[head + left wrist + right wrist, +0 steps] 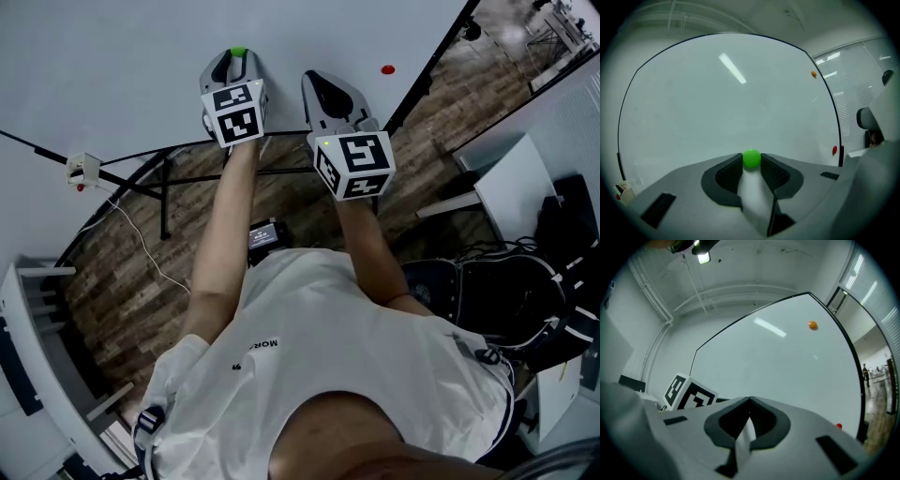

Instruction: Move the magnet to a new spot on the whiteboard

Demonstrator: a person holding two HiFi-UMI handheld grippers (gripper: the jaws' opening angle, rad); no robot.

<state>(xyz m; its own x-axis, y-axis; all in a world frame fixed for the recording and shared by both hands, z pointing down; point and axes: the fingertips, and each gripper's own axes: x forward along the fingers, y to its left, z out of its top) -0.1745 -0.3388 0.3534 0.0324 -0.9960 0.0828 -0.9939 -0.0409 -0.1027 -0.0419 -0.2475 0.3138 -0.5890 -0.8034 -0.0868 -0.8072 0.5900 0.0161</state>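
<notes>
Evidently the left tool [752, 160] is pinching the green magnet [751, 157] by its rounded sides at the whiteboard [717, 108]; it is looking light, hard, slippery. The right tool [749, 400] is sitting pressed together.

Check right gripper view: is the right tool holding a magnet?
No, the right tool has its jaws together, nothing between them; the green magnet sits in the left tool.

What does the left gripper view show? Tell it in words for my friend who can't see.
The left gripper pinches a round green magnet between its two jaw tips, in front of a big whiteboard. A small orange magnet and a red magnet sit near the board's right edge.
</notes>
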